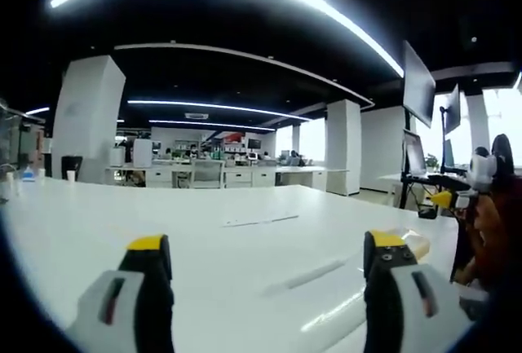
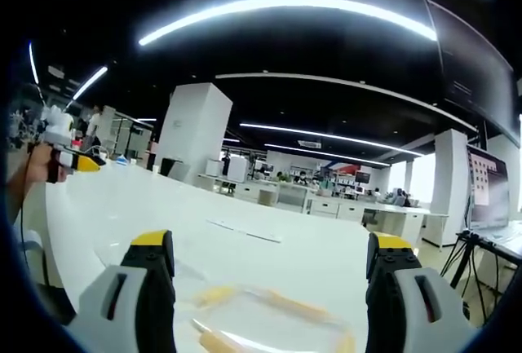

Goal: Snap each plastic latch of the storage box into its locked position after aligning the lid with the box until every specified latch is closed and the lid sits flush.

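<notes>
Both held level above the tabletop [image 1: 245, 206], left gripper [image 1: 269, 275] and right gripper [image 2: 269, 275] spread wide, empty. Storage box [image 2: 269, 320], clear with yellow latches, near edge under right one, ready for approach probably.

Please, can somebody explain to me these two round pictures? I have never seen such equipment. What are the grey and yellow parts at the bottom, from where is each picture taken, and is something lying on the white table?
A person holds one hand tool, a two-jaw gripper, in each hand; there is no robot arm. Each gripper carries a fisheye camera looking forward along its jaws, so the pictures are round. In the left gripper view, the grey, yellow-tipped parts are the left gripper, jaws wide apart and holding nothing. The right gripper looks the same in its own view. Both hover over a white table in a large office. Before the right gripper lies a clear storage box lid with yellowish latches. The other gripper also appears at each view's edge.
</notes>
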Tool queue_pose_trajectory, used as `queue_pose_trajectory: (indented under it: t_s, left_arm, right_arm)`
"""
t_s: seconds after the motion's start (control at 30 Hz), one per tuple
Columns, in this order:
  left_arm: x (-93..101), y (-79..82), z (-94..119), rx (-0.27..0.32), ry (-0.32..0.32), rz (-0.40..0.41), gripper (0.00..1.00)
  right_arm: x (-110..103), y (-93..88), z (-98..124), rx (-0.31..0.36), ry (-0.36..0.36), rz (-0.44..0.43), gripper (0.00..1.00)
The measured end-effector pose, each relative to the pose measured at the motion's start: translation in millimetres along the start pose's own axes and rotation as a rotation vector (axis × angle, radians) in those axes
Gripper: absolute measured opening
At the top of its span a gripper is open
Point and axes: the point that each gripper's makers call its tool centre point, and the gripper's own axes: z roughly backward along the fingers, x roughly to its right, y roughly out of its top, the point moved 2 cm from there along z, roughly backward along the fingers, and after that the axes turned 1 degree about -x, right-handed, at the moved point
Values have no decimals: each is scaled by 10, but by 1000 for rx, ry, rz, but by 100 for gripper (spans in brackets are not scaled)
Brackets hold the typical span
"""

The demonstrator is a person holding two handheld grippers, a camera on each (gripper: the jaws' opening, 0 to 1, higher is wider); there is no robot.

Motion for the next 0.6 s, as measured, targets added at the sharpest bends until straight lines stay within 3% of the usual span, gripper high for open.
queue_pose_trajectory:
  t_s: [0.23,0.6]
  left_arm:
    - [117,-55,-56,-14,-31,1,98]
    - [145,-55,-150,-18,-61,6,98]
  right_arm:
    - [-2,4,2,0,1,3,99]
    - [-20,-3,-8,-3,5,4,99]
